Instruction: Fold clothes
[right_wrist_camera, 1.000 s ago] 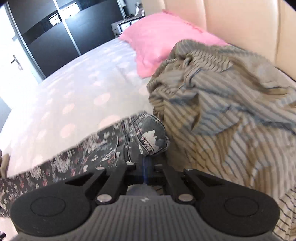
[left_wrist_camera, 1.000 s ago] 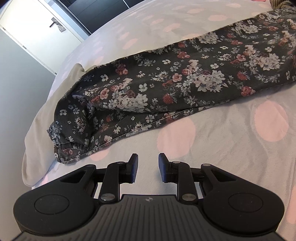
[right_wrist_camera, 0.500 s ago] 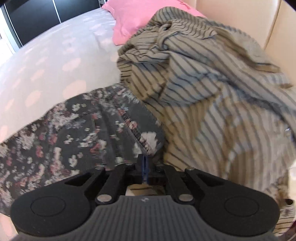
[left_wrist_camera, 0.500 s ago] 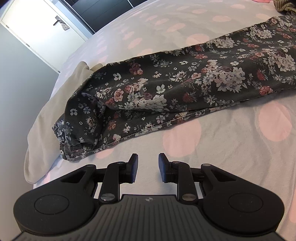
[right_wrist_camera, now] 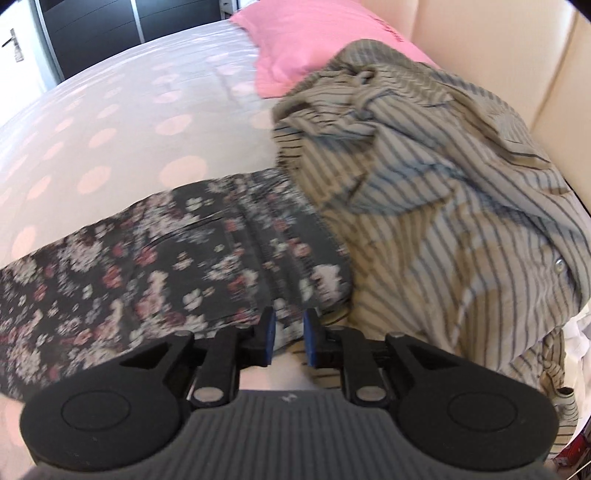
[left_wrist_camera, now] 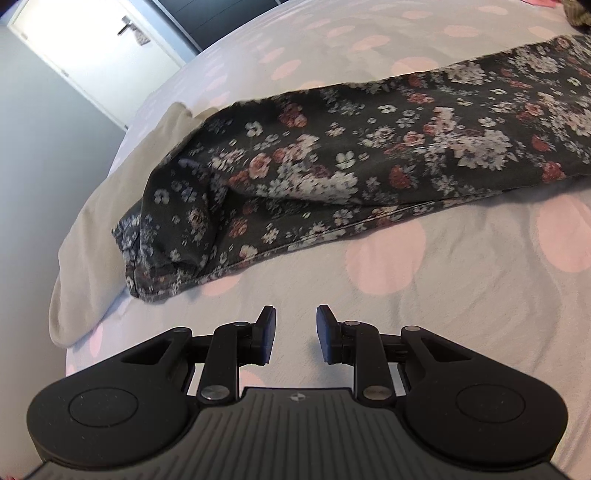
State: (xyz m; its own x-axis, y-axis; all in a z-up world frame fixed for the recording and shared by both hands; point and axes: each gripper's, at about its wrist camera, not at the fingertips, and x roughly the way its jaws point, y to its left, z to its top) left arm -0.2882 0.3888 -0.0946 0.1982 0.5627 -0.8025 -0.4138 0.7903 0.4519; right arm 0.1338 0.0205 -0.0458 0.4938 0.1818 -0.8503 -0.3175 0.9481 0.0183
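Dark floral trousers lie stretched across the spotted bedsheet, their cuff end at the left. My left gripper hovers over bare sheet just in front of that cuff, open and with nothing between its fingers. In the right wrist view the waist end of the floral trousers lies flat next to a crumpled striped shirt. My right gripper is at the waist edge; its jaws are opening and the cloth has dropped free of the pads.
A cream cloth lies under the cuff at the bed's left edge. A pink pillow and a padded headboard sit behind the striped shirt. A white door and dark wardrobe stand beyond the bed.
My right gripper was shut on the trousers' waist edge; it lowered it to the bed and its jaws have parted. The left gripper drifted slightly; the cuff appears nearer and more centred.
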